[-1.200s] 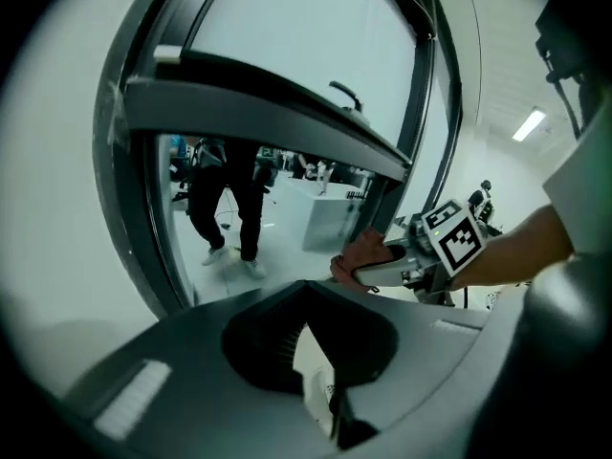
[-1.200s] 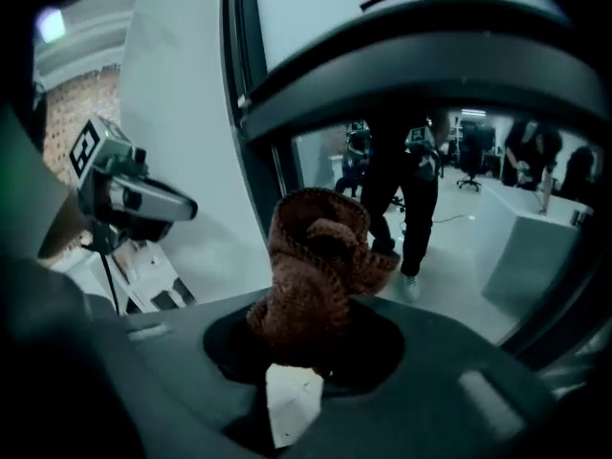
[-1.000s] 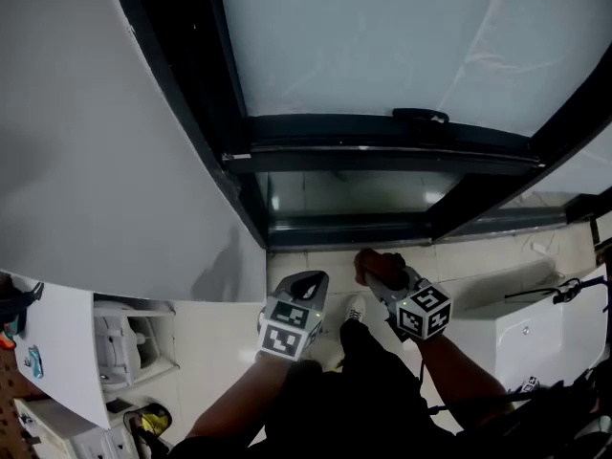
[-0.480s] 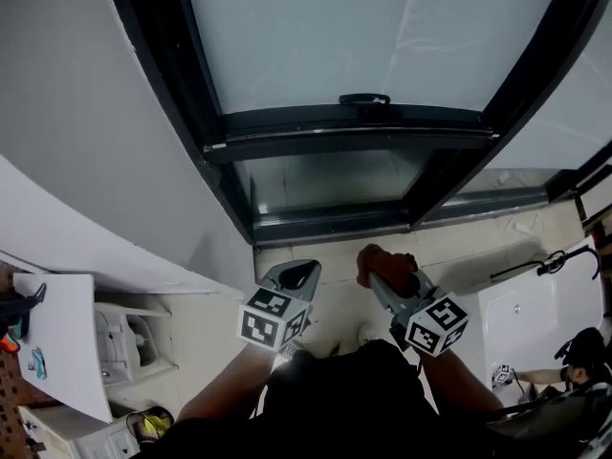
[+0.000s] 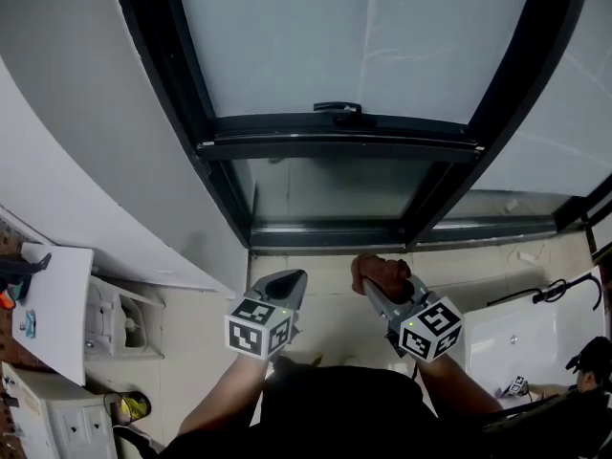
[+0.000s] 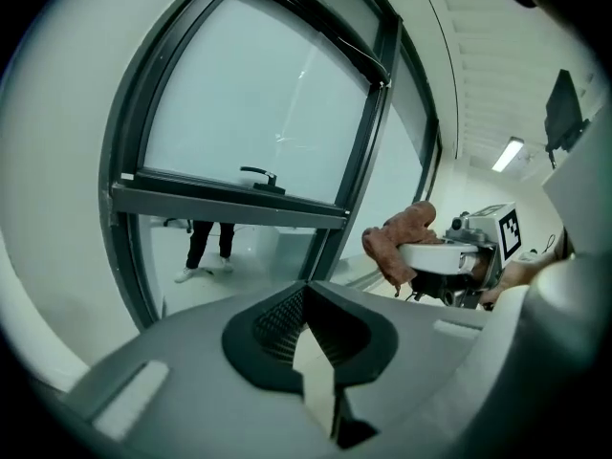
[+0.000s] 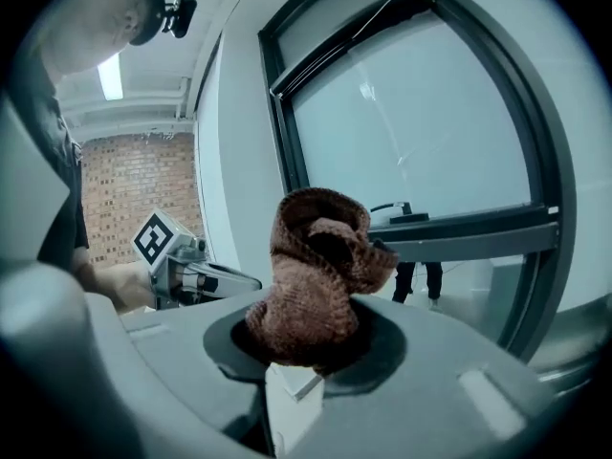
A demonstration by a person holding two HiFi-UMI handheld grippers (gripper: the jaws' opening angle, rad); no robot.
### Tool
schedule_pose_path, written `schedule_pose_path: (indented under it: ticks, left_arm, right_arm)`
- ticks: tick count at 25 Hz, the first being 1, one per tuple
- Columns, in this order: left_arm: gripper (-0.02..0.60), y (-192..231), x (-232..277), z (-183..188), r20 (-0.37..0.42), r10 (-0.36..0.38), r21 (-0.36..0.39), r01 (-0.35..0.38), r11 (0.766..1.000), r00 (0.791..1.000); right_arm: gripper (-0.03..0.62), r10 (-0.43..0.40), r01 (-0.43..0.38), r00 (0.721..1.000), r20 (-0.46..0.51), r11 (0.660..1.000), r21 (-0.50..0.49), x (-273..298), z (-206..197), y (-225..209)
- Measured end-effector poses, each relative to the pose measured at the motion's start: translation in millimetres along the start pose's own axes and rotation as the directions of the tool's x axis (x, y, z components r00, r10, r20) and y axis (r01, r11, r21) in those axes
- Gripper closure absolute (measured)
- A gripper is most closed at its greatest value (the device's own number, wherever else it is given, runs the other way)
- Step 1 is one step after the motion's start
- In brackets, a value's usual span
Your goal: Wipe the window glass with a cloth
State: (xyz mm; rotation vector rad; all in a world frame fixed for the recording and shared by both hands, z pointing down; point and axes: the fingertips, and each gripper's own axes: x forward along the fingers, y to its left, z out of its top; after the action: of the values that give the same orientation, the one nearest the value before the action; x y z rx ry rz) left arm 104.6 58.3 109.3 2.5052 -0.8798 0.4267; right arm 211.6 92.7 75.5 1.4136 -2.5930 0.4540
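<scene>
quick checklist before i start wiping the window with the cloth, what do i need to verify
1. cloth gripped by the right gripper: ok, bunched between its jaws.
2. left gripper free: ok, jaws together, nothing in them.
3. cloth touching the window glass: not ok, it is held below the frame, apart from the pane.
4. Way from cloth to window glass open: ok, nothing stands between them in the right gripper view.
5. window handle latched: cannot tell.
6. Where the window glass is dirty: cannot tell.
</scene>
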Motion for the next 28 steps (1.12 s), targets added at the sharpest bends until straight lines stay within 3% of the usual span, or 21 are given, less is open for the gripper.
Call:
schedule_pose_path:
  ticks: [3,9,14,24,28]
  left_arm:
    - [0.565,-25.9,1.7,-11.6,-0.020,0.032,0.028,-0.031,0.999,0.999]
    - [0.565,-80.9,14.6,-22.1,-0.020,0.065,0.010,-0.065,0.998,0.998]
    - [0.565,-118.4,8.1,-30.6,-0.056,0.049,0.063,-0.045,0.997,0.997]
    - [0.565,-108.7,-17.7,-16.9,-0.065,0.002,0.128,0.006,0.992,0.998]
    - [0.565,-96.9,-29.6,-12.6,-0.056,-0.035,0.143,0.043,0.989,0.998]
  right_arm:
    - [0.514,0.006,-0.006,1.000,0.027,1.000,-0.003,-36.8,-2.2,-8.4]
    - [0.514,0.026,-0.028,0.997,0.076,0.999,0.024,-101.6,-14.0,-28.3]
    - [0.514,-0.001,-0.002,0.998,0.065,0.998,0.057,-130.7,-32.3,-39.6]
    - [0.514,-0.052,0.050,0.993,0.109,0.998,0.027,-123.7,-21.4,3.0]
    - [0.514,-0.103,0.105,0.987,0.124,0.994,-0.006,-117.0,-16.6,19.1]
